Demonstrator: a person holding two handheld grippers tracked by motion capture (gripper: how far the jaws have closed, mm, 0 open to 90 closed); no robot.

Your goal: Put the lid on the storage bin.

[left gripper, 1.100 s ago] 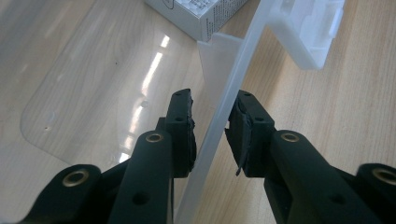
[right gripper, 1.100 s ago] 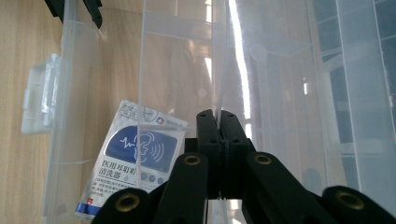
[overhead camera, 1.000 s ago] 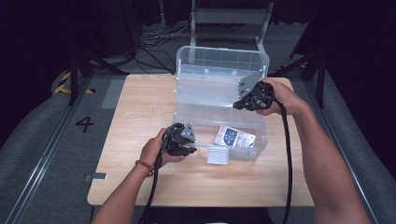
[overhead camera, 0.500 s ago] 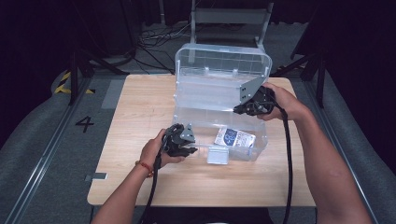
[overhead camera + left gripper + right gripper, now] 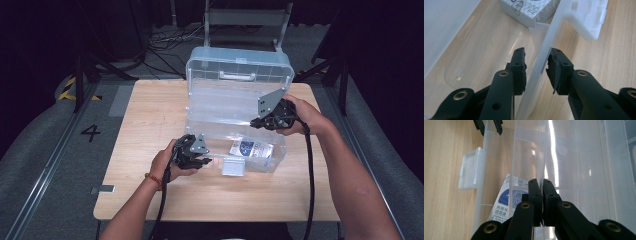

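Progress first: how far along is the work on the storage box (image 5: 282, 150)?

– Roughly midway, I'd judge. Nearest the person, the left gripper (image 5: 536, 65) straddles the box's front wall (image 5: 539, 62), one jaw inside and one outside. The outer pad seems to touch. The inner one looks just off the plastic, though the clear wall makes that hard to read, so I'd call it loosely around the wall rather than clamped.

– And the clasp?

– The white clasp (image 5: 233, 167) hangs free at the front, latched to nothing. Just behind the wall, a white-and-blue packet (image 5: 251, 148) lies flat on the box floor, towards the right.

– What about the other hand?

– The right gripper (image 5: 541, 195) is pinched tight on the right edge of the lid (image 5: 235, 95), jaws almost together on the thin plastic. The lid stands close to upright on its rear hinge, handle at the top.

– So what's done and what's left?

– The box sits open in the middle of the bench (image 5: 150, 115), steadied in front and with its lid under control. The lid is not resting on anything and the packet is untouched. What remains is likely settling the lid one way or the other and dealing with the packet. Beyond the bench, a chair (image 5: 247, 17) stands clear.
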